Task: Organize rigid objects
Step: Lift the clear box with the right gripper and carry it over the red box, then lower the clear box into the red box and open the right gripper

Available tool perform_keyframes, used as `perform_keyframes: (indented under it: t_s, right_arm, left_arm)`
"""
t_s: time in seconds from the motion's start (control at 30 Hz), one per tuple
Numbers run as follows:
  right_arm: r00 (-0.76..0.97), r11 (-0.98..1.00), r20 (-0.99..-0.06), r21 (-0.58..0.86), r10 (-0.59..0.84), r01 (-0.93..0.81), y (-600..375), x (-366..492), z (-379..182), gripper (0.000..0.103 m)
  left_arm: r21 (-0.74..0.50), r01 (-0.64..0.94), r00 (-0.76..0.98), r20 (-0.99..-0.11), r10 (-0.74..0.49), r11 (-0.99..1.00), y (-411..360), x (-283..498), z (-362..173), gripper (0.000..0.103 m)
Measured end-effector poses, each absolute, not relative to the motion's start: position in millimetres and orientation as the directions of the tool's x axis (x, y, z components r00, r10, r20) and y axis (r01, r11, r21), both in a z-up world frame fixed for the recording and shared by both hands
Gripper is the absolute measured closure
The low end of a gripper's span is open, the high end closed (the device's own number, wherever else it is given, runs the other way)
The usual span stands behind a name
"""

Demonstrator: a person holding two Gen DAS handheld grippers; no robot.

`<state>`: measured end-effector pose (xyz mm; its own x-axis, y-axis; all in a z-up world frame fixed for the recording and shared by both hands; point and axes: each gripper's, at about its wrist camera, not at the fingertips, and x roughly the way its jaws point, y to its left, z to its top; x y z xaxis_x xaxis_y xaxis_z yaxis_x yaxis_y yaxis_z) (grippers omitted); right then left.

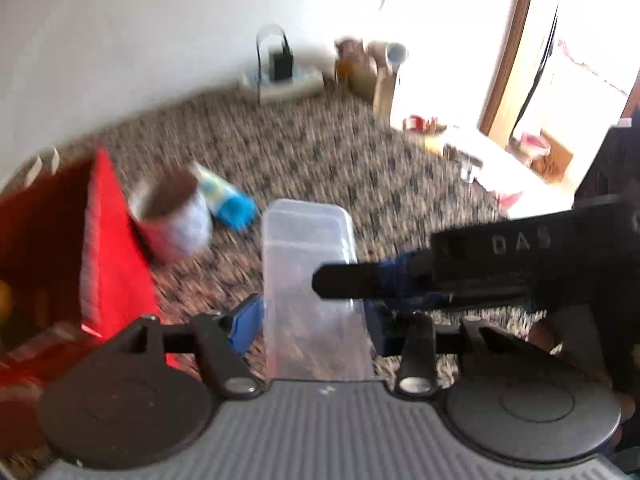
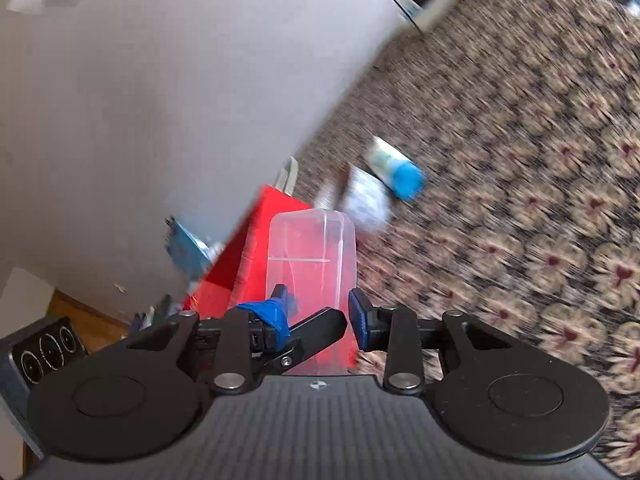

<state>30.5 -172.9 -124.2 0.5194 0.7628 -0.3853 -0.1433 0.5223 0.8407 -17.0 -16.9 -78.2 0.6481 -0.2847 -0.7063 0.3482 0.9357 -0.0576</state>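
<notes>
Patterned carpet [image 1: 320,152] fills the left wrist view: the left gripper [image 1: 312,316] pinches a clear plastic container [image 1: 308,248] beside a red bag [image 1: 112,248]. Right wrist view: the right gripper [image 2: 316,312] also clamps the container [image 2: 310,248], above the carpet [image 2: 520,200].

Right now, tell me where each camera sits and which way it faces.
Left wrist: sits on the left hand-held gripper, looking down across the patterned carpet toward the wall; its fingers flank a clear plastic container, and the right hand-held gripper crosses in from the right.
Right wrist: sits on the right hand-held gripper, tilted, facing wall and carpet; both fingers show around the container.
Shared: container, red bag, blue-capped tube, cup.
</notes>
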Motion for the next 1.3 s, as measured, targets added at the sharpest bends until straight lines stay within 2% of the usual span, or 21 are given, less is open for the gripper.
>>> perform_keyframes:
  t_s: [0.27, 0.47, 0.63, 0.8, 1.07, 1.3]
  right_arm:
    - [0.557, 0.510, -0.285, 0.805, 0.780, -0.302, -123, 42, -68, 0.085]
    - [0.523, 0.526, -0.295, 0.763, 0.800, -0.375, -72, 63, -47, 0.085]
    - [0.462, 0.578, -0.389, 0.714, 0.797, -0.395, -30, 81, -46, 0.085]
    - [0.406, 0.658, -0.521, 0.648, 0.751, -0.385, 6, 94, -59, 0.085]
    - [0.391, 0.717, -0.602, 0.553, 0.696, -0.423, 32, 105, -70, 0.088]
    - [0.398, 0.750, -0.652, 0.445, 0.646, -0.489, 50, 111, -78, 0.088]
  left_arm:
    - [-0.018, 0.338, 0.770, -0.569, -0.288, 0.941, 41, -28, -22, 0.060]
    - [-0.006, 0.280, 0.816, -0.525, -0.241, 0.960, 93, -18, -2, 0.060]
    - [-0.043, 0.217, 0.813, -0.544, -0.205, 0.975, 135, -4, -9, 0.060]
    - [-0.164, 0.133, 0.756, -0.621, -0.207, 0.977, 171, 16, -35, 0.059]
    - [-0.274, 0.033, 0.696, -0.684, -0.219, 0.961, 201, 32, -61, 0.057]
    - [-0.284, -0.002, 0.634, -0.742, -0.219, 0.959, 205, 48, -82, 0.057]
